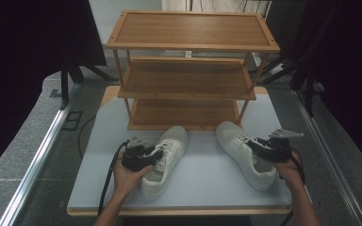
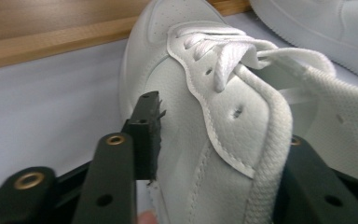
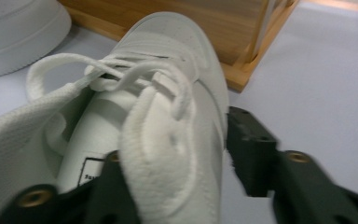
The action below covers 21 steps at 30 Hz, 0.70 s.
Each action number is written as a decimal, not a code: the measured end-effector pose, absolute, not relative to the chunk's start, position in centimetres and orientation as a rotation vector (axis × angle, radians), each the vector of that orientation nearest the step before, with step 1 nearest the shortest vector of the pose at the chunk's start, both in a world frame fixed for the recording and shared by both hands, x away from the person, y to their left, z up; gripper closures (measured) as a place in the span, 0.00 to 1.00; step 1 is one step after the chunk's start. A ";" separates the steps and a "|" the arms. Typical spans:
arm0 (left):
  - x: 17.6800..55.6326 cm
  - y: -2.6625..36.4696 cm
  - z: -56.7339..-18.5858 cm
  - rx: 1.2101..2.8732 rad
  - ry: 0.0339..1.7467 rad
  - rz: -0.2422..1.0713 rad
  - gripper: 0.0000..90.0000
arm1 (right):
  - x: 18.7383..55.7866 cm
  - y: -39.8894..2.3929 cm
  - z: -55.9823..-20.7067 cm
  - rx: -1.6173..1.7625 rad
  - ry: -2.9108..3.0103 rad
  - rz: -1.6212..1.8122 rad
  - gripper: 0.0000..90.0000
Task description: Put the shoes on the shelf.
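Two white shoes on the table before a wooden rack, one gripper on each.

I note, largest first: the pale table [image 1: 202, 186] carries a three-tier wooden rack [image 1: 188, 70] at its far half, all shelves bare. In front of the rack lie the left shoe [image 1: 167, 157] and the right shoe [image 1: 245, 153], toes toward the rack and heels toward me, well apart from each other. My left gripper [image 1: 152, 155] straddles the left shoe's outer collar wall: one jaw sits outside the leather, the other inside the opening; whether the jaws actually pinch it I cannot tell. My right gripper [image 1: 259, 147] likewise straddles the right shoe's collar, one jaw inside the padded lining, the other outside and seemingly just off the leather; firm grip not confirmed. Laces are loosely threaded on both.
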<state>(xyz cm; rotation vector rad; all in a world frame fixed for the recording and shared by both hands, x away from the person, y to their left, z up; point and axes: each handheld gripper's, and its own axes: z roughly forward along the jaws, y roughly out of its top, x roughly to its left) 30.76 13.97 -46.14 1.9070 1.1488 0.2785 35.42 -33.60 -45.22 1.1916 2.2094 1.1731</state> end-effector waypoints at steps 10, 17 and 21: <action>30.2 13.1 -45.8 1.948 1.178 0.428 0.89 | 35.4 -33.4 -45.1 1.198 2.198 1.119 0.88; 30.2 14.0 -46.0 1.884 1.170 0.402 0.93 | 35.2 -33.4 -44.8 1.158 2.191 1.127 0.91; 30.0 14.9 -45.5 1.855 1.146 0.369 0.93 | 35.0 -33.1 -44.6 1.143 2.200 1.138 0.91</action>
